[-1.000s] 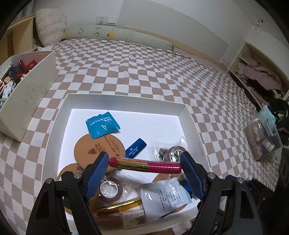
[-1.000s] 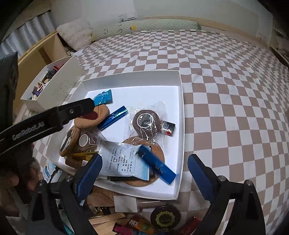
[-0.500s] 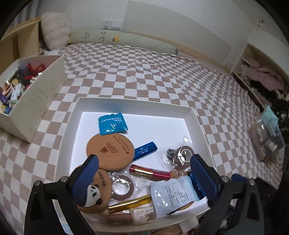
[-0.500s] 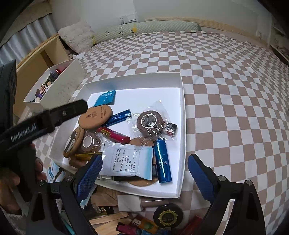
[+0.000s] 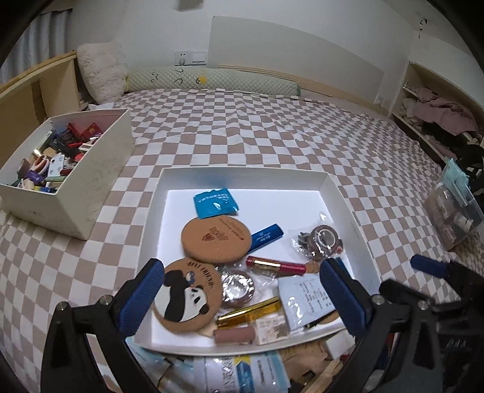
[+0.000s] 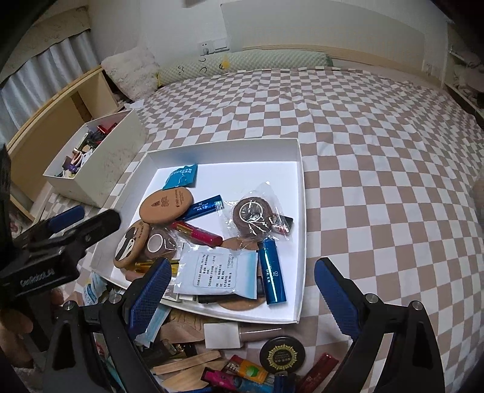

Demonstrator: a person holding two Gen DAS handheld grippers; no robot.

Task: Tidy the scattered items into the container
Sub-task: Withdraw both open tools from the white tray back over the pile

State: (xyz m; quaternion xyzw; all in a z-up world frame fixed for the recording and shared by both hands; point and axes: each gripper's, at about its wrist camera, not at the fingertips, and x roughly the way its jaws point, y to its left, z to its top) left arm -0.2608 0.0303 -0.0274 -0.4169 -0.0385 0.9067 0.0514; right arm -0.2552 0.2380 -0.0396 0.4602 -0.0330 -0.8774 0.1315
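red lipstick (image 5: 276,266) now lies released in the tray (image 5: 242,178); left tongs (image 5: 242,297) just opened wide, empty, right tongs (image 6: 242,290) open nearer the scattered items (image 6: 242,367).

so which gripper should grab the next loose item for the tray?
Probably right. The right gripper is open and empty above the loose pile, with the round black tin just below it. The left gripper, also open, looks into the white tray.

A bed (image 5: 272,142) in a brown-and-white checked cover is filling the room. A white headboard (image 5: 296,54) is standing against the white wall (image 5: 145,27). Wooden shelving (image 6: 60,112) is flanking the bed; curtains (image 6: 45,69) are hanging beyond
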